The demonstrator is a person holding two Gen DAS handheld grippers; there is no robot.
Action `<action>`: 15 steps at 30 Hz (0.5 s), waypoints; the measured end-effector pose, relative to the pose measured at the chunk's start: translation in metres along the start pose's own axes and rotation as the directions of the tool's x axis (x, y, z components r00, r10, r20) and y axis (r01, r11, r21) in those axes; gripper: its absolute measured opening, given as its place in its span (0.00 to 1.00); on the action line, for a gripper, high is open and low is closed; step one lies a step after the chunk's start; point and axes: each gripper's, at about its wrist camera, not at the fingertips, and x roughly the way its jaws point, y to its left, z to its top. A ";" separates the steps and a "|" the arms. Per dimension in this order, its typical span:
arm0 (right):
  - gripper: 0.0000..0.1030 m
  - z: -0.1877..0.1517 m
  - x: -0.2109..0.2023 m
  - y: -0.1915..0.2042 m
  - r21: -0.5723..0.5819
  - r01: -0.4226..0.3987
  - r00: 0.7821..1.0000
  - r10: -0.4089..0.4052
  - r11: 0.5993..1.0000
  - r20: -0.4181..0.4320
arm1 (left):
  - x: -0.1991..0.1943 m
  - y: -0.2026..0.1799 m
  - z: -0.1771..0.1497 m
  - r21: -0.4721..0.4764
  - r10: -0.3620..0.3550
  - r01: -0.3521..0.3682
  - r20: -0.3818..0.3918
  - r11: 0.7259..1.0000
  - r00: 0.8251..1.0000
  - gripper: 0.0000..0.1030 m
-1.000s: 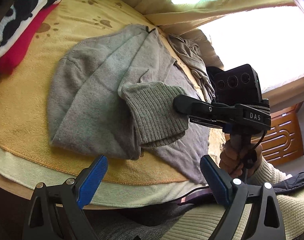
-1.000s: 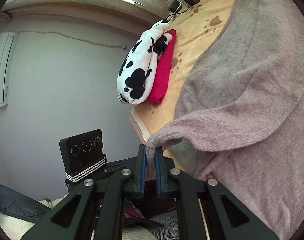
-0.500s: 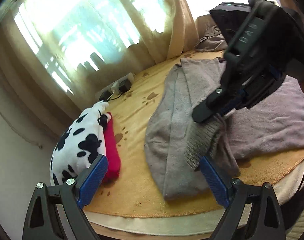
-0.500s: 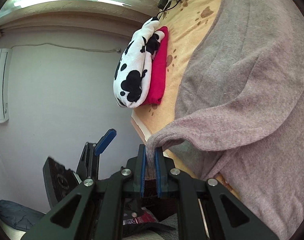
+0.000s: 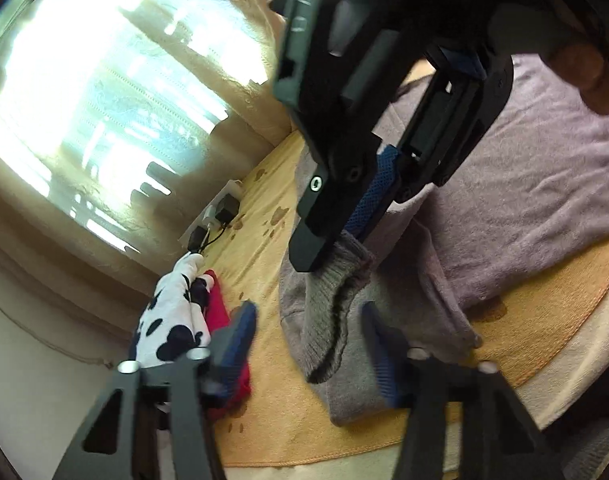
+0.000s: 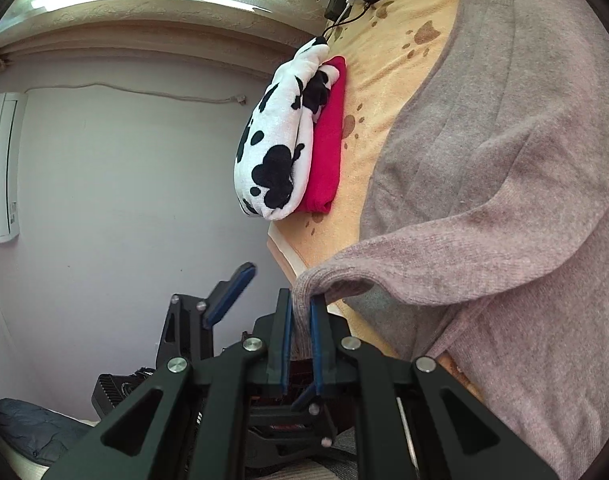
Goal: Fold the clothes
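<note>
The right claw (image 6: 300, 316) is clamped on the grey knitted sweater's ribbed cuff (image 5: 336, 280); the sleeve runs away from it across the sweater. The left claw (image 5: 308, 344), just closing, brackets the cuff without pressing.

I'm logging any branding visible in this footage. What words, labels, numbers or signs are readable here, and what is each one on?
None can be read in either view.
Raised letters on the housing of the right gripper, which is shut on the sweater sleeve: too blurred to read.
Small stickers on the wall air conditioner: too small to read.
</note>
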 end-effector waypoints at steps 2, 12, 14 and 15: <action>0.10 0.000 0.001 0.001 -0.003 0.000 1.000 0.000 1.000 -0.005 | 0.004 0.000 0.001 0.018 0.013 -0.013 -0.003 1.000 1.000 0.22; 0.10 0.009 -0.002 0.003 -0.012 0.004 1.000 -0.004 1.000 0.008 | -0.005 -0.007 0.011 0.140 0.050 -0.057 0.051 0.989 0.997 0.20; 0.10 0.010 -0.002 0.003 -0.008 -0.005 1.000 0.005 1.000 0.010 | -0.004 -0.007 0.012 0.128 0.030 -0.034 0.034 0.991 0.999 0.04; 0.10 0.010 -0.002 0.003 -0.007 -0.007 1.000 0.007 1.000 0.010 | -0.003 -0.006 0.013 0.122 0.020 -0.023 0.026 0.992 0.999 0.04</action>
